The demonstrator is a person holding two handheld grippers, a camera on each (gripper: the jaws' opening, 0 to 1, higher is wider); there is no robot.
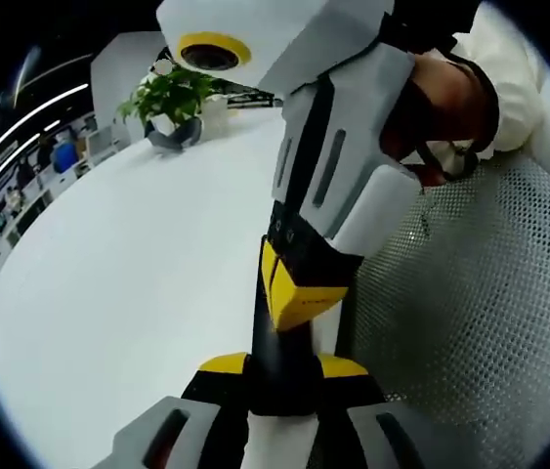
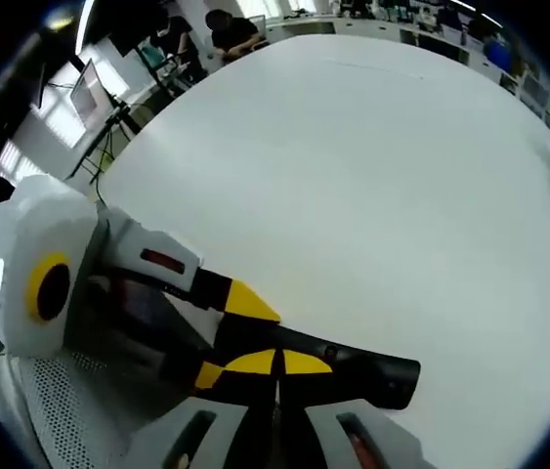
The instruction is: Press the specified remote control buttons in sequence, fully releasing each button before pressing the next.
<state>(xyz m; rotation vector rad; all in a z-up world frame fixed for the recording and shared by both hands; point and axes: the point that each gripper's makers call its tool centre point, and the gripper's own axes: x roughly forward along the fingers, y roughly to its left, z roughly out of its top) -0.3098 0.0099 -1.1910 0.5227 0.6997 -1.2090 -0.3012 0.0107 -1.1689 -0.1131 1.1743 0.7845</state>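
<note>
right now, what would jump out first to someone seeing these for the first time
The black remote control stands out, clamped between both grippers at the near edge of the white table. In the left gripper view the right gripper comes in from above with its yellow-tipped jaws on the remote, a person's hand behind it. A potted green plant sits at the table's far end.

A broad white table (image 1: 138, 274) spreads out in front of me, and a leafy green plant in a dark pot (image 1: 172, 103) stands near its far edge beside a white cup (image 1: 216, 115). A white mesh chair back (image 1: 480, 322) sits close at my side. Beyond the table lies an open office with desks, monitors (image 2: 84, 88), seated people (image 2: 231, 29) and long ceiling light strips (image 1: 35, 117).
</note>
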